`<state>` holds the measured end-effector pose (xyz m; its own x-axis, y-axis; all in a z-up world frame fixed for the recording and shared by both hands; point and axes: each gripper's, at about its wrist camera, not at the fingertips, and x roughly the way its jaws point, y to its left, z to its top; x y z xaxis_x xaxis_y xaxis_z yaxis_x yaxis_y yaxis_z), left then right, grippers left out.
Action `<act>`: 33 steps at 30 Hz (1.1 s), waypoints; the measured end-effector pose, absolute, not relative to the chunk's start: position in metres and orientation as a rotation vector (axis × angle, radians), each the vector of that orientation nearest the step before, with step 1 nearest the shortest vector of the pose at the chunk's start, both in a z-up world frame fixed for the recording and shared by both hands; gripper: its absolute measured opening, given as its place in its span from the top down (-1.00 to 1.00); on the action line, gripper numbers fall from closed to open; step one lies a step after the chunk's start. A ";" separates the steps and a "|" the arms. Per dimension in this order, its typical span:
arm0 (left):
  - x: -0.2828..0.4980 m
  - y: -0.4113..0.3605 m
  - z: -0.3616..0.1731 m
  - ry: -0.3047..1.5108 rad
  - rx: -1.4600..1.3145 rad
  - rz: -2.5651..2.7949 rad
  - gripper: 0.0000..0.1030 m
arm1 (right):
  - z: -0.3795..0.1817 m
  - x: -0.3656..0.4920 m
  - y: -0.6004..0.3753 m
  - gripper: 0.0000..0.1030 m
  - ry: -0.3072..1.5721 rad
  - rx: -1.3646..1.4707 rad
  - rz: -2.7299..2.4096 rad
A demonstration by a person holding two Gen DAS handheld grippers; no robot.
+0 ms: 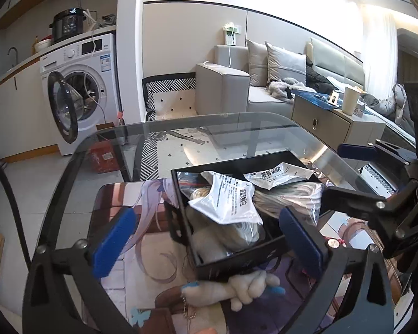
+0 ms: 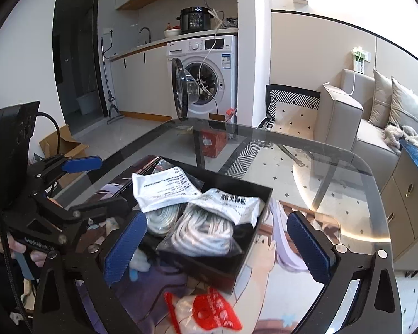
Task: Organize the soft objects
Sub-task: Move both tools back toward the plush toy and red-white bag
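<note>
Looking down both wrist cameras, I have the left tool (image 1: pixel 209 239) and the right tool (image 2: pixel 220 247) spread wide with nothing pinched in either, each hanging over the near side of the black box (image 1: pixel 238 261) that sits on the printed mat (image 1: pixel 119 194) on the glass tabletop (image 1: pixel 237 128). Most of the soft things are already inside the box: two white sachets (image 1: pixel 228 200) lie on top, with bagged coils of white cord (image 2: pixel 203 233) beneath them. Two items are outside it, by my reading: a pale plush toy (image 1: pixel 250 286) lying just beside the box's near wall, and a clear pouch with a red label (image 2: pixel 214 311) on the mat at the near edge of the right view. My worry is the pile. The sachets sit loose and high, one leaning toward the rim, so dropping another item on top or brushing them with a finger could slide one out over the wall. The left tool's right finger (image 1: pixel 301 239) is very near the box corner, and a careless reach for the plush could catch that wall and shove the box across the slick mat. The two tools are also close together, so a simultaneous reach risks a knock between them. The pouch looks slippery; a shallow pinch might lose it.
</note>
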<state>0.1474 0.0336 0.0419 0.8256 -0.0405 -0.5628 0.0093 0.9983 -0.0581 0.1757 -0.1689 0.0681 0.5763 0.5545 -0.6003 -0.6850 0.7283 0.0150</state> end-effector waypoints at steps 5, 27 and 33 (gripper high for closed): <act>0.132 0.038 0.044 0.590 -0.055 -0.012 -1.00 | 0.065 0.160 -0.183 -0.99 0.632 -0.220 0.724; 0.112 0.026 0.019 0.643 -0.058 0.019 -1.00 | 0.032 0.128 -0.208 -0.99 0.713 -0.231 0.723; 0.114 0.026 0.017 0.648 -0.061 0.015 -1.00 | 0.030 0.131 -0.207 -0.99 0.723 -0.232 0.725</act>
